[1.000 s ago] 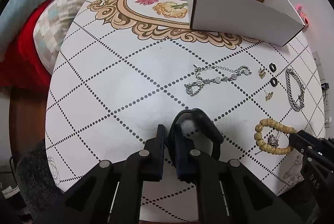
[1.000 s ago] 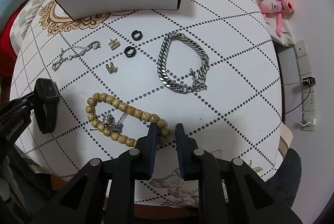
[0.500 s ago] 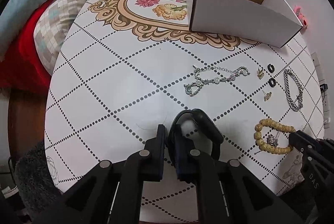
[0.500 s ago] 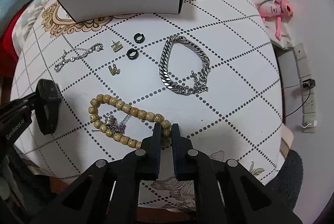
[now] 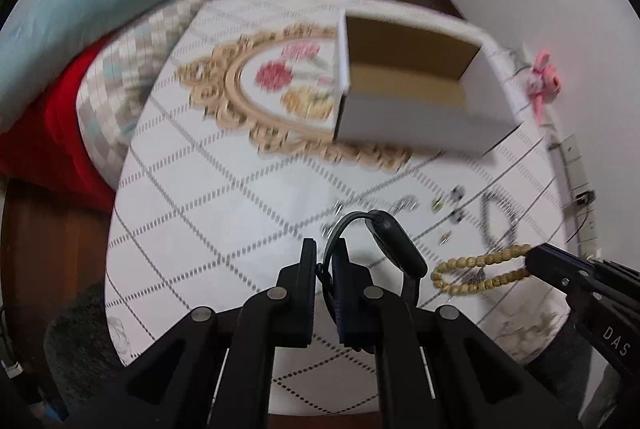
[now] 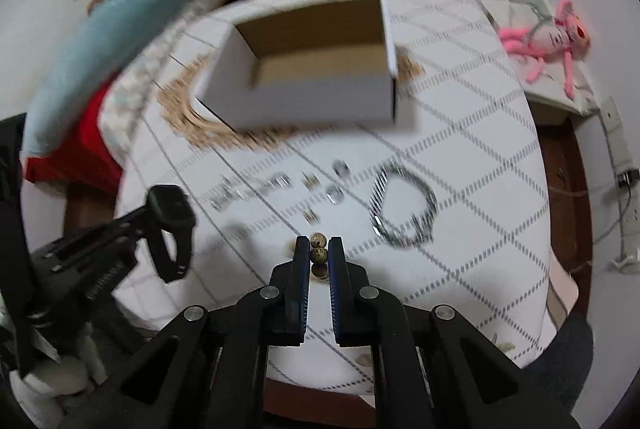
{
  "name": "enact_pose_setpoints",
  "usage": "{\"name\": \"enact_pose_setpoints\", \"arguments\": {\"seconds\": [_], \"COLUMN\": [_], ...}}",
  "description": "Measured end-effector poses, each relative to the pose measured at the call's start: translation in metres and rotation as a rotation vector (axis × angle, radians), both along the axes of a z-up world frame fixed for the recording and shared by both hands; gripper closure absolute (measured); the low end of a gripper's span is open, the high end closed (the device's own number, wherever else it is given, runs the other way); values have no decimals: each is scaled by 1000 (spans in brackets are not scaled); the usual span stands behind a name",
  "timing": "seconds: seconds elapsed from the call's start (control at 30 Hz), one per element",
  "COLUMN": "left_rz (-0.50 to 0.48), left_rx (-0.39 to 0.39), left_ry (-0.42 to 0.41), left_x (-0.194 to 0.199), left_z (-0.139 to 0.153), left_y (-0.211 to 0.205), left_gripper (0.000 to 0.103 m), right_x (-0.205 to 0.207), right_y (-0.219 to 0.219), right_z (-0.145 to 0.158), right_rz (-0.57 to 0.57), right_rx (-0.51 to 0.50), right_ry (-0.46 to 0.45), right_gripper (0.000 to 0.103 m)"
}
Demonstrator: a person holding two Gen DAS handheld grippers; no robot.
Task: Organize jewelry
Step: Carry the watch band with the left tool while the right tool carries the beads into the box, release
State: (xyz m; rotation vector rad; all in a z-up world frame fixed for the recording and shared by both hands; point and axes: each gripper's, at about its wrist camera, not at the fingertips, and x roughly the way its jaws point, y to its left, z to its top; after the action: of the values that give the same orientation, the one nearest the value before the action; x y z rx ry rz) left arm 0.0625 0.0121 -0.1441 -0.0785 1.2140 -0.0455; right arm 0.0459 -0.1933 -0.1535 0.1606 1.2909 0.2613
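Observation:
My left gripper (image 5: pixel 323 256) is shut on the strap of a black smartwatch (image 5: pixel 394 244) and holds it above the table; it also shows in the right wrist view (image 6: pixel 171 211). My right gripper (image 6: pixel 319 254) is shut on the wooden bead bracelet (image 6: pixel 319 248), lifted off the cloth; the bracelet hangs from its tip in the left wrist view (image 5: pixel 476 267). An open white cardboard box (image 6: pixel 316 69) stands at the back. A silver chain bracelet (image 6: pixel 404 211), a thin silver bracelet (image 6: pixel 252 189), small earrings (image 6: pixel 310 181) and black rings (image 6: pixel 340 167) lie blurred on the table.
The round table has a white dotted-diamond cloth (image 6: pixel 480 149) with a floral medallion (image 5: pixel 276 85). A bed with blue, checked and red bedding (image 5: pixel 100 9) lies to the left. A pink plush toy (image 6: pixel 552 37) sits on a stand at right. Dark floor surrounds the table.
Both grippers have risen and tilted toward the box. The right gripper closed on the bead bracelet and lifted it off the table. The watch stays in the left gripper.

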Motion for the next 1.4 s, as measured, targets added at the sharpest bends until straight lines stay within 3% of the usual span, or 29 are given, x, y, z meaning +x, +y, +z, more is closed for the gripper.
{"name": "enact_pose_setpoints", "arguments": {"seconds": [0.23,0.4,0.5,0.73,0.93,1.0,1.03,1.07,1.1,1.13,1.23,1.27,1.3,1.33,1.4], "left_rz": [-40,-56,-58,-78,-41,-25,-18,-12,3,12,29,33,39,40,37], "left_rx": [-38,-73,-88,-122,-109,-111,-112,-110,-91,-72,-7,15,37,62,93], "left_ry": [-99,-106,-78,22,104,94,87,79,63,44,-8,-20,-34,-56,-77], "left_x": [46,89,119,164,185,184,181,181,178,175,167,165,162,157,151], "left_z": [51,59,50,19,4,6,8,9,12,14,18,17,16,14,8], "left_y": [-10,-15,-16,-23,-28,-26,-25,-24,-21,-20,-16,-15,-14,-13,-12], "left_gripper": [98,98,98,96,84,77,61,41,33,27,23,15,12,6,0], "right_x": [57,108,139,186,204,205,204,201,199,194,182,179,175,172,167], "right_y": [5,5,9,12,7,1,-2,-3,-5,-7,-9,-7,-6,-4,-3], "right_z": [69,94,87,36,7,-4,-7,-8,-7,-5,-1,-2,-3,-5,-12], "right_rz": [21,20,22,16,28,21,18,13,8,7,-2,-7,-13,-20,-23], "right_rx": [65,80,84,62,102,87,78,63,54,34,-82,-128,-181,-221,-284], "right_ry": [-138,-182,-151,-42,44,79,87,87,78,60,1,-13,-32,-45,-56], "right_gripper": [94,94,94,94,93,92,89,72,56,47,38,31,15,6,5]}}
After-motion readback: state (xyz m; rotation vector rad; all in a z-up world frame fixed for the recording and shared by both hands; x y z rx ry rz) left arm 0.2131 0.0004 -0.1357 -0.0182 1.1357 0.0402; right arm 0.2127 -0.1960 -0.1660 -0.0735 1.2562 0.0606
